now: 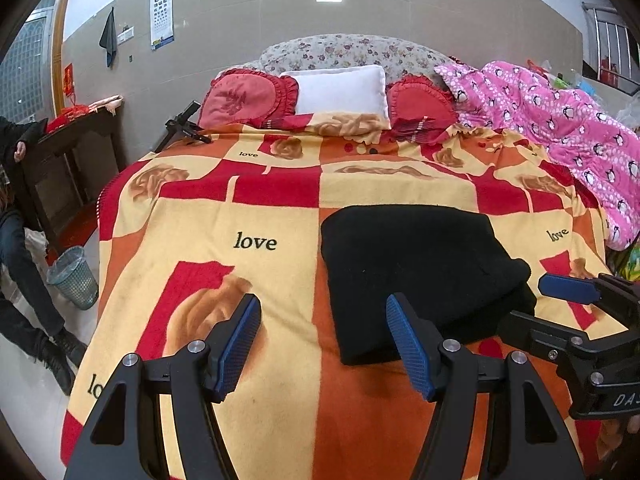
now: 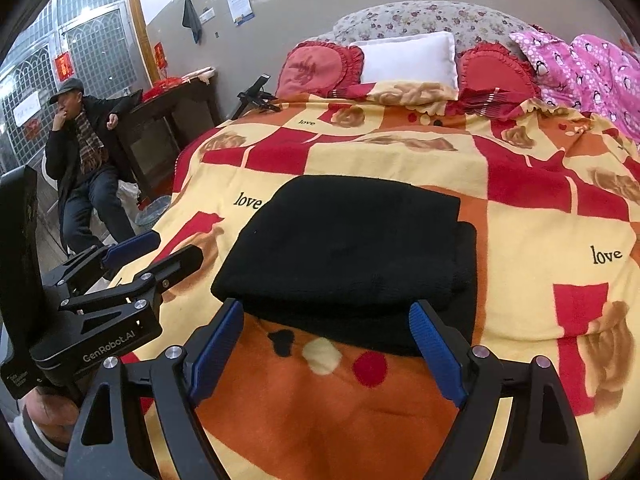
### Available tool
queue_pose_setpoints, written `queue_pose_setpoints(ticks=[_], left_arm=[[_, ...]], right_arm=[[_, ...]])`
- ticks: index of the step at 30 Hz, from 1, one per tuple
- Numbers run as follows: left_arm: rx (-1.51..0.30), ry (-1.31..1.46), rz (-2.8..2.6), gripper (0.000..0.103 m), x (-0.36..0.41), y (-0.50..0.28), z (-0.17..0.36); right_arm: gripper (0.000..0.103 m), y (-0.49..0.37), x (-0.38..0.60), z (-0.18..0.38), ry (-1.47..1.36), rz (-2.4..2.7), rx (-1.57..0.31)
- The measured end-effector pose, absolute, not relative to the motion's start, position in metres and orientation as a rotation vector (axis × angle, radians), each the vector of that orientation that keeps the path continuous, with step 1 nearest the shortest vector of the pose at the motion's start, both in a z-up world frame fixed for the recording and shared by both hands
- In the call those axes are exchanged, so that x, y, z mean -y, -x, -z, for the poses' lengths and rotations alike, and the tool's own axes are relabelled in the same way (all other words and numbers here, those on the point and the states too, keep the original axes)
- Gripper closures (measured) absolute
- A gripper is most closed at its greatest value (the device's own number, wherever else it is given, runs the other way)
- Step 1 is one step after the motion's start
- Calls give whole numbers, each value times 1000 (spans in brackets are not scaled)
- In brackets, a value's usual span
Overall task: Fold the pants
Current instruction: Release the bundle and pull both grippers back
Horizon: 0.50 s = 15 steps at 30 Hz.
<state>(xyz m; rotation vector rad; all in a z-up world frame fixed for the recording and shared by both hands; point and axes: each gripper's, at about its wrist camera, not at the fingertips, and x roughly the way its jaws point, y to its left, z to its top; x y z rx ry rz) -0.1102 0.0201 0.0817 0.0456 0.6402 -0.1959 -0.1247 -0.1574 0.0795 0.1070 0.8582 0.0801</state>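
Note:
The black pants (image 1: 420, 272) lie folded in a thick rectangular stack on the patterned blanket (image 1: 248, 216); they also show in the right wrist view (image 2: 344, 256). My left gripper (image 1: 322, 344) is open and empty, just in front of the stack's near left corner. My right gripper (image 2: 326, 350) is open and empty, its jaws wide at the stack's near edge, above the blanket (image 2: 320, 412). The right gripper also shows at the right of the left wrist view (image 1: 560, 304), and the left gripper at the left of the right wrist view (image 2: 156, 252).
Red heart cushions (image 1: 248, 98) and a white pillow (image 1: 340, 90) lie at the bed's head. A pink quilt (image 1: 560, 120) covers the right side. A person (image 2: 80, 148) sits left of the bed by a dark table (image 2: 168, 120) and a bin (image 1: 74, 276).

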Motion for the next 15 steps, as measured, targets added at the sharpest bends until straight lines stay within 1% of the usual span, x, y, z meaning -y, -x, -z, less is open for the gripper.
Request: queue_pose_setpoints(ticks=[15], left_arm=[[-640, -40, 217, 38, -19, 108, -82]], right_arm=[[15, 127, 164, -85, -121, -49, -842]])
